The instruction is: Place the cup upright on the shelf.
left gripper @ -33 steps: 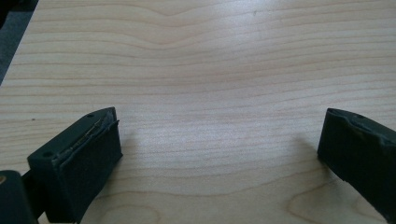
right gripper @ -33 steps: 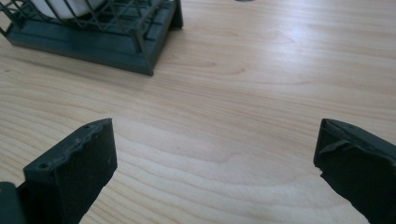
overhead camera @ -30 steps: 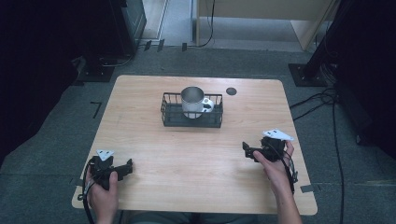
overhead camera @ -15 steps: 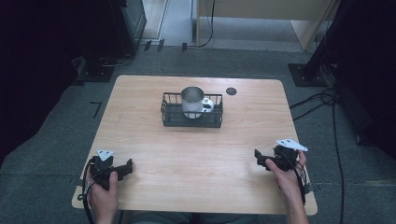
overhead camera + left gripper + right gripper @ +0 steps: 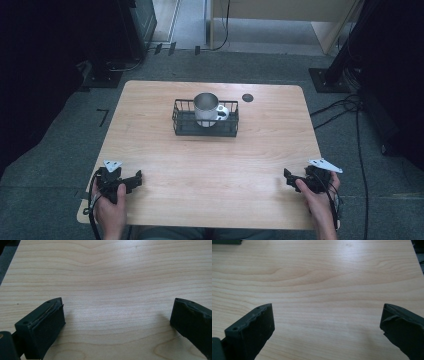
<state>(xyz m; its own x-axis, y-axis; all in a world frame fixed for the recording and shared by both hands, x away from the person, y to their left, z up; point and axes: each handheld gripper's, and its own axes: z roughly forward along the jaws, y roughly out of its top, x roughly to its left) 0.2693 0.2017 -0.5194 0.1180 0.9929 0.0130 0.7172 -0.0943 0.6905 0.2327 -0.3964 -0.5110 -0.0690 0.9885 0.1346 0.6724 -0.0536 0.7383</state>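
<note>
A metal mug with a white handle stands inside a black wire basket at the far middle of the wooden table. My left gripper rests near the front left corner, held by a hand, jaws wide apart over bare wood. My right gripper sits near the front right edge, also hand-held, with its jaws spread and nothing between them. Both grippers are far from the basket.
A small dark round disc lies on the table right of the basket. Dark equipment and cables sit on the grey floor around the table. A corner of the basket shows at the top left of the right gripper view.
My right gripper has drawn back toward the person and to the right, from mid-right of the table to the front right edge. The left gripper has stayed put.
</note>
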